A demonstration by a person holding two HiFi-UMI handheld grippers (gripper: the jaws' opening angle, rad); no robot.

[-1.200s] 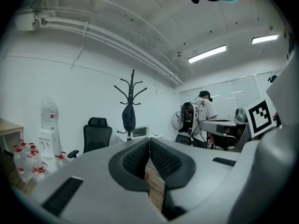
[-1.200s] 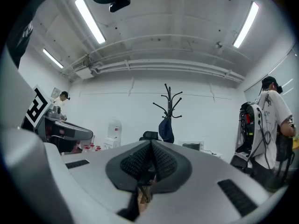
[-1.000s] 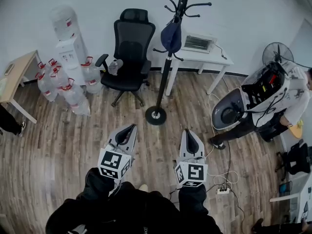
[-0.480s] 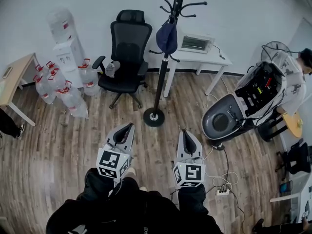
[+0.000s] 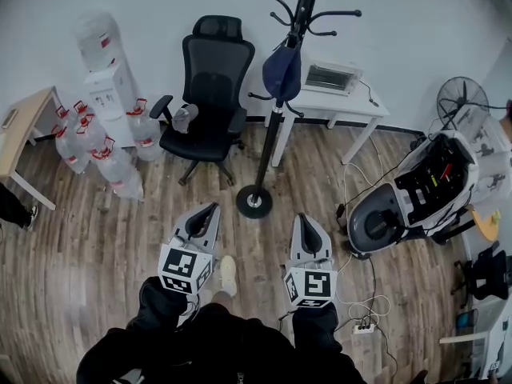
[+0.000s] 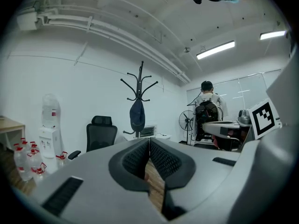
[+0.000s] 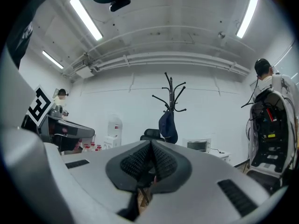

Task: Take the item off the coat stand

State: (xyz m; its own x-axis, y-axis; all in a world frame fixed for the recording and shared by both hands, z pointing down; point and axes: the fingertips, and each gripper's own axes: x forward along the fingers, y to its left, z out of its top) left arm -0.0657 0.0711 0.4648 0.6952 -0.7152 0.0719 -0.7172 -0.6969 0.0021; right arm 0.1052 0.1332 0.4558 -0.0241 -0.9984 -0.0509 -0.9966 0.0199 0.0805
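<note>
A black coat stand (image 5: 274,118) rises from a round base (image 5: 254,202) on the wooden floor ahead of me. A dark blue cap-like item (image 5: 282,72) hangs from one of its side hooks. My left gripper (image 5: 210,209) and right gripper (image 5: 305,217) are held low, side by side, well short of the stand, both shut and empty. In the left gripper view the stand (image 6: 140,85) and the hanging item (image 6: 137,116) show far off above the closed jaws. The right gripper view shows the same item (image 7: 168,126) beyond its closed jaws.
A black office chair (image 5: 210,78) stands left of the stand, and a white table (image 5: 352,102) with a small appliance stands right of it. A water dispenser with several bottles (image 5: 104,126) is at the left. A person with bulky gear (image 5: 420,190) and floor cables (image 5: 364,294) are at the right.
The person with the gear at the right has shifted and bent lower. The view has swung slightly; both grippers stay shut in about the same place.
</note>
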